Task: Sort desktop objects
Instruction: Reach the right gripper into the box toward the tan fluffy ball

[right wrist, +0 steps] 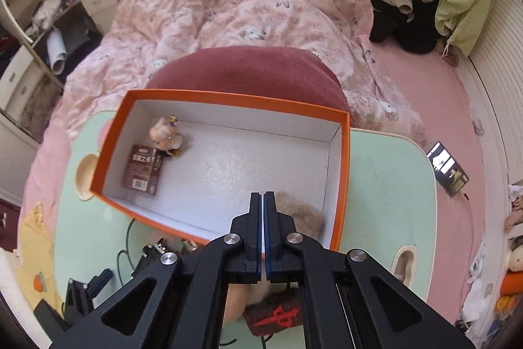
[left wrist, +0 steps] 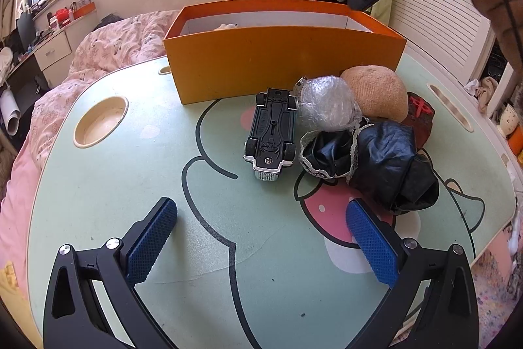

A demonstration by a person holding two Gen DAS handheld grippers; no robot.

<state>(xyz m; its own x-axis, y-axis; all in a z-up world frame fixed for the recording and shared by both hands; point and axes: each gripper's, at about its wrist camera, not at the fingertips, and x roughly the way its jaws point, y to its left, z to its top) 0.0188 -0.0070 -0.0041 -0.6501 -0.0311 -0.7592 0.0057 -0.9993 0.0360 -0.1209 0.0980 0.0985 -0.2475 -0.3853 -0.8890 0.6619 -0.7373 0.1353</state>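
1. Left gripper [left wrist: 261, 237]: fingers spread wide and empty, low over the table [left wrist: 108, 192], aimed at the toy car [left wrist: 271, 133].
2. Right gripper [right wrist: 264, 228]: pads pressed together with nothing visible between them. It is held high over the near wall of the orange box [right wrist: 341, 172].
3. Items to sort: the car lies upside down just in front of the box. A clear-wrapped ball [left wrist: 327, 103], a tan plush [left wrist: 376, 92], a dark red pouch [left wrist: 421, 116] and a black crumpled bundle [left wrist: 385, 162] are heaped together just right of the car, touching each other.
4. Already in the box: a small figurine [right wrist: 165, 133] and a brown card pack [right wrist: 142, 170], both at its left end. The rest of the floor is bare.
5. Probable step: take the car with the left gripper. Approach along its length and close across the narrow body between the wheels; the hard, smooth chassis may slip if gripped at the wheels.
6. Keep the right finger clear of the bundle to avoid dragging the heap.
7. Lift above the box wall before moving over it, and release over the bare floor.
8. Surface: a pale green cartoon-print lap table with a round cup recess [left wrist: 99, 120], set on a bed with a pink quilt [right wrist: 245, 12].
9. Room: cluttered shelves stand at left, and a phone [right wrist: 447, 167] lies on the bed at right.
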